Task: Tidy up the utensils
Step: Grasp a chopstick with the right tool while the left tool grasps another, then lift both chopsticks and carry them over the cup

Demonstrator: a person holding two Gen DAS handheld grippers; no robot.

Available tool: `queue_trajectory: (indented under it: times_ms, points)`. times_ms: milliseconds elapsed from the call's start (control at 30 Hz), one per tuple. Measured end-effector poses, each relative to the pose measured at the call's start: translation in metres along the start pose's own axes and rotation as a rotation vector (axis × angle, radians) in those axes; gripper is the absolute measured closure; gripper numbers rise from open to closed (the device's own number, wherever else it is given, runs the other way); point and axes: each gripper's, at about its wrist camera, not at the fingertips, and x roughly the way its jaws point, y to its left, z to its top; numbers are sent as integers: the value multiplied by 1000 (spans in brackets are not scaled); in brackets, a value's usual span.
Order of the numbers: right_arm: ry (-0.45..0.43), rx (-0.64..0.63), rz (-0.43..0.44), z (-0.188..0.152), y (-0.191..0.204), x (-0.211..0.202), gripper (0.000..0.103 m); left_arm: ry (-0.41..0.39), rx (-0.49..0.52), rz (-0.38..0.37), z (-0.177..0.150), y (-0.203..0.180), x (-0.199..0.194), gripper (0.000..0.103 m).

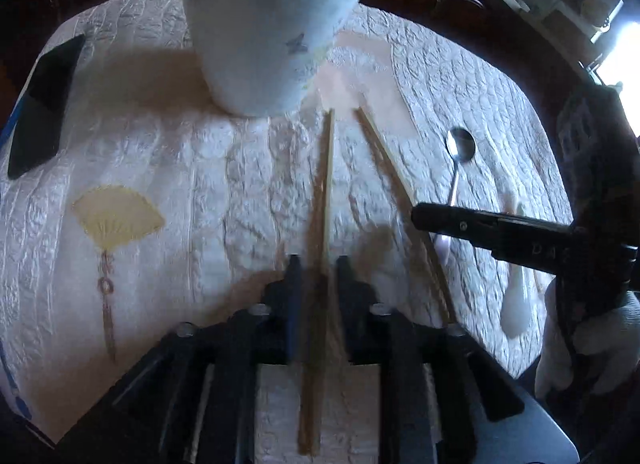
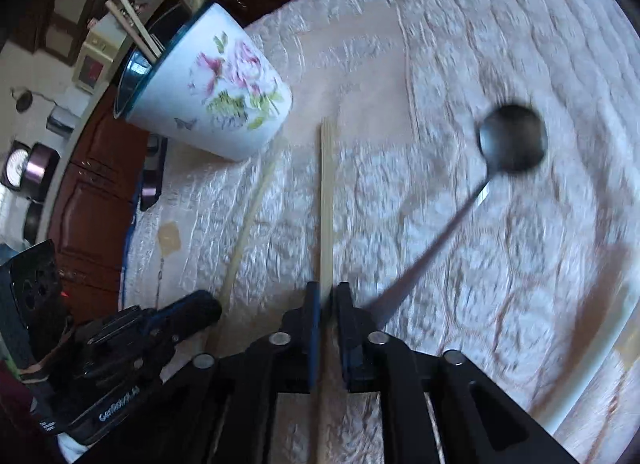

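A white floral cup point(image 1: 264, 44) with a blue rim holds several chopsticks; it also shows in the right wrist view point(image 2: 208, 92). My left gripper point(image 1: 318, 264) straddles a wooden chopstick point(image 1: 326, 184) lying on the white cloth, jaws a little apart on either side of it. My right gripper point(image 2: 326, 290) is shut on a second chopstick point(image 2: 327, 200), which also shows in the left wrist view point(image 1: 384, 148). A metal spoon point(image 2: 508, 144) lies to the right; it also shows in the left wrist view point(image 1: 460, 148).
A white plastic spoon point(image 1: 516, 304) lies at the right. A black phone point(image 1: 44, 104) lies at the table's left edge. A fan design point(image 1: 116, 220) is stitched on the white cloth point(image 1: 240, 184). Brown cabinets point(image 2: 100, 192) stand beyond the table.
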Motion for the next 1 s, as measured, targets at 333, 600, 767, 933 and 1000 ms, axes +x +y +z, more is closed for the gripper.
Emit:
queue_trajectory:
  times_ms: [333,600,767,933,1000]
  points:
    - [15,-25,-18,65,2,22,83,-14,36,52,53,-12,37,78]
    - [44,-55,-31,86,8,42,97,-4,91,78,71,-18,53,83]
    - [-15,-37,15,81,0,14,97,-33,55,6,66,-8,28,99]
    - [-118,-83,75,77,12,-43,98,-137,50,-55,60,-1,-29,99]
    - [-156,-111,83,75,19,-66,98,-182,55,-68,57,0,-53,99]
